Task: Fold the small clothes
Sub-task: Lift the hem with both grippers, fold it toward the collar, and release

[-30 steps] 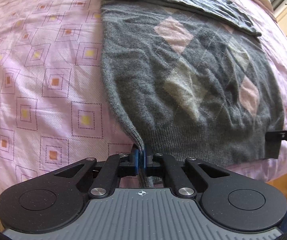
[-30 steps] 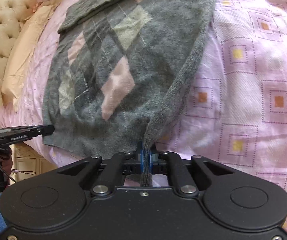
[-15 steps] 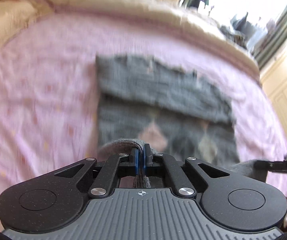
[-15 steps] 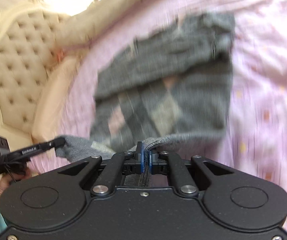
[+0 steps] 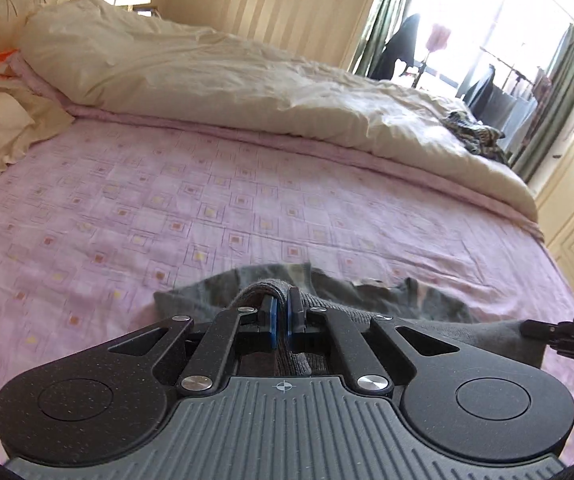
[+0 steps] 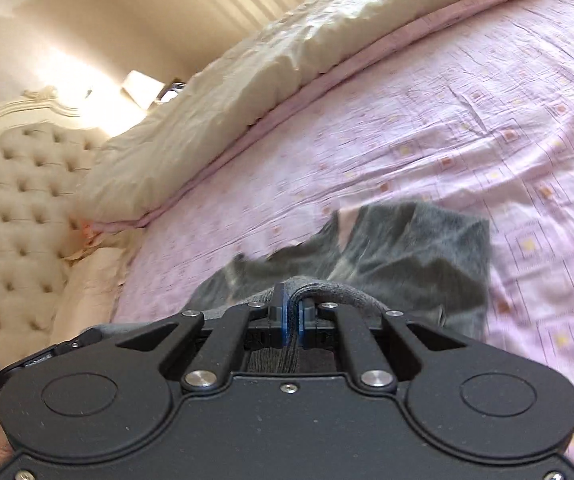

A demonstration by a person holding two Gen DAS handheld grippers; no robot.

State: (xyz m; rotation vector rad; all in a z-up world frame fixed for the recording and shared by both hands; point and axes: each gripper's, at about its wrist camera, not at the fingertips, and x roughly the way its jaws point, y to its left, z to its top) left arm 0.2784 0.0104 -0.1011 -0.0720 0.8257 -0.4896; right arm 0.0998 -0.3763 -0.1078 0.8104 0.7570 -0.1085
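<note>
Beyond both clamped claws (image 5: 282, 312), sweater (image 6: 415, 256), duvet (image 5: 215, 76).

A second ago the grey sweater (image 5: 427, 300) lies flat and spread on the pink bed sheet (image 5: 207, 208), hem nearest me. Now my left gripper (image 5: 282, 316) and right gripper (image 6: 291, 320) carry that hem up and forward over the body, so only a bunched strip shows, and both cameras tilt up to the cream duvet (image 5: 207, 68).
</note>
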